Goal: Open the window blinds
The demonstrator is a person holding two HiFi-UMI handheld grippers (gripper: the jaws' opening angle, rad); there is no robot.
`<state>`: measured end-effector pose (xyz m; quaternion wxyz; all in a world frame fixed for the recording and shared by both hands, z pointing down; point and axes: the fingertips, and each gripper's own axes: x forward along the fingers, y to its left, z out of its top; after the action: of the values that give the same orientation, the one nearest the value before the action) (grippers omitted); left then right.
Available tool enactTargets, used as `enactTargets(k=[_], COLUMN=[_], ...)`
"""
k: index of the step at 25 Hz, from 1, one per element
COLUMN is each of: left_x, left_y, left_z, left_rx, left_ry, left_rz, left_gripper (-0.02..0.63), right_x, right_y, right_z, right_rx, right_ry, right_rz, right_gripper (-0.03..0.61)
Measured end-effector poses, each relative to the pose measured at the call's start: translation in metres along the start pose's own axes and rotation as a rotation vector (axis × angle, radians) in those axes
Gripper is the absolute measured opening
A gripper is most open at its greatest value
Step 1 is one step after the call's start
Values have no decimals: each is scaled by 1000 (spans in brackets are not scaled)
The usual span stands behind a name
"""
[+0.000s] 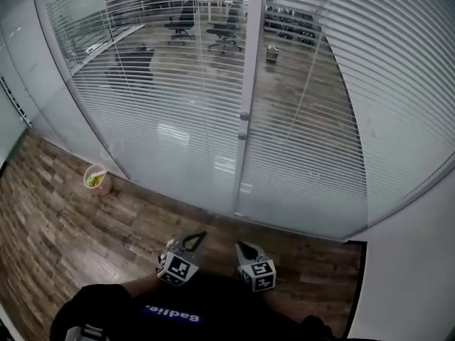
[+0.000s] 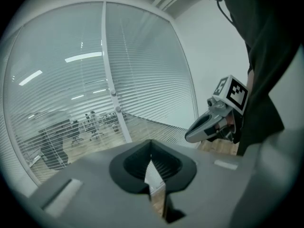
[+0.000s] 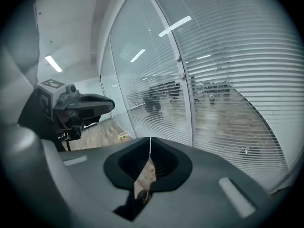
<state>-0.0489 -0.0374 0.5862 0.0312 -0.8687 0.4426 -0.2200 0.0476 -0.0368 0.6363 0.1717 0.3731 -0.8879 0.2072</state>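
Throughout, horizontally slatted window blinds (image 1: 163, 119).

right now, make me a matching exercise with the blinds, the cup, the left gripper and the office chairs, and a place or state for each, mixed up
Things:
1 blinds
2 cup
3 left gripper
4 office chairs

Place or state:
a on the wood floor, at the left
b in the room seen through the slats
c jaws shut, nothing between them
d lowered, partly see-through

Pairs: 1-d, 2-a, 3-c, 4-b
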Motion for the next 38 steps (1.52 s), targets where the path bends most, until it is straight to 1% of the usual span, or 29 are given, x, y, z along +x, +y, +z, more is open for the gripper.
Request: enactTargets(k=[3, 7, 11, 13, 17, 19, 21, 23, 27, 30, 34, 38], left_x=[-3, -3, -15, -31, -63, -74, -83, -90, -99, -105, -113, -105], left_y=[-6, -20, -19, -16, -11, -6, -7, -17, -42, -32, -10, -15], left_z=[2, -5, -9, -11, -35, -43, -47, -53, -64, -52, -27, -14], left_rx=[-12, 11, -17, -48, -69, -98, -114, -98, -67, -56, -109, -90], left_ry=[-16, -39, -69, -82, -94, -94, -99, -115, -139, -154, -165, -192], left_rz=[-13, -85, -128, -142, -173, -199, -241, -292, -374, -360, -327, -317], left_gripper=[0, -2, -2, -2, -2, -1, 0, -2, -2, -2, -2, -2], right_x=[-5, -12, -13, -9, 3, 8, 7, -2, -20, -23, -20, -34], right_y=[4, 8, 15, 34, 82, 98, 115, 130, 141, 145, 145, 125], right_z=[2, 0, 2, -2, -13, -13, -13, -19, -29, -17, 9, 19], right_rx=[-29, -17, -16, -22, -45, -42, -62, -83, -60, -82, -119, -158], right_ry=[-10, -19, -24, -15, -6, 1, -7, -30, -85, -119, -148, -222], right_rz=[-7, -32, -76, -75, -49, -49, -48, -59, -107, -110, -108, -147], right_gripper=[8, 5, 3, 3, 3, 3, 3, 3, 3, 3, 3, 3])
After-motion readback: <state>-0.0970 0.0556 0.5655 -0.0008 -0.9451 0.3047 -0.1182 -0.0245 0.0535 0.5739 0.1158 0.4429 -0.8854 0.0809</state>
